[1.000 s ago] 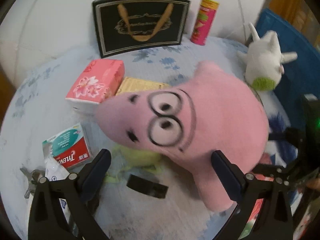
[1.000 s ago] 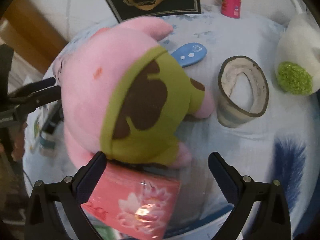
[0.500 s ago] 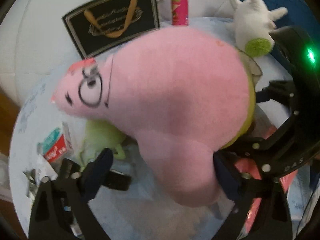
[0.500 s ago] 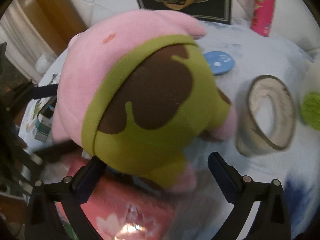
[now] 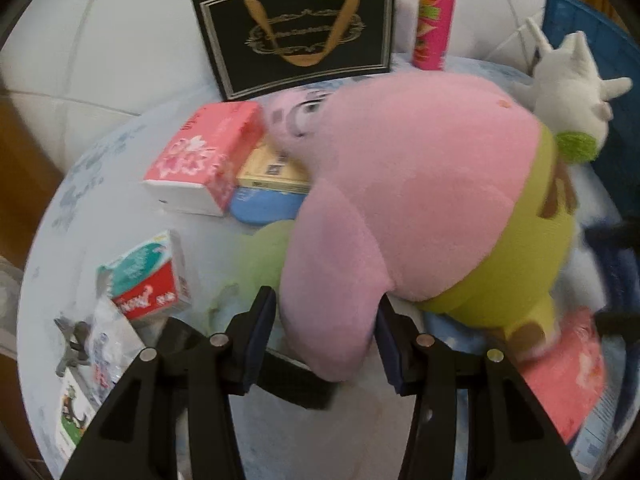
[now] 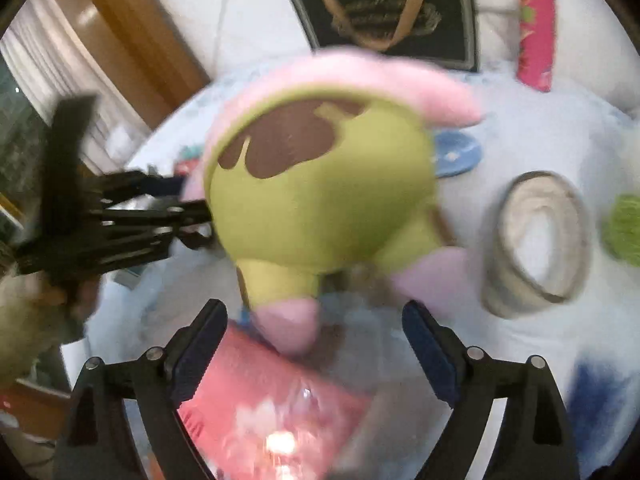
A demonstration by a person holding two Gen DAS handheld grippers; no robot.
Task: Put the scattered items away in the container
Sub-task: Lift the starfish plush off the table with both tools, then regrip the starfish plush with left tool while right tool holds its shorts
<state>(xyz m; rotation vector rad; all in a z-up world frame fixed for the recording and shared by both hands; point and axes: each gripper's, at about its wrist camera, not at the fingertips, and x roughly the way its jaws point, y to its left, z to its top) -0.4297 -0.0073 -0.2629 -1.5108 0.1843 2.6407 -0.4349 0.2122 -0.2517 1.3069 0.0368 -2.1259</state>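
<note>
— Where's the pink plush toy (image 5: 420,200)?

— Up off the round table (image 5: 352,440), in front of the black gift bag (image 5: 296,32). The left gripper (image 5: 326,344) has pinched one pink arm of it.

— And the other one?

— The right gripper (image 6: 316,344) is spread wide, nothing in it, just under the toy's foot, over a pink tissue pack (image 6: 272,412). A roll of tape (image 6: 536,240) sits right of the toy.
</note>
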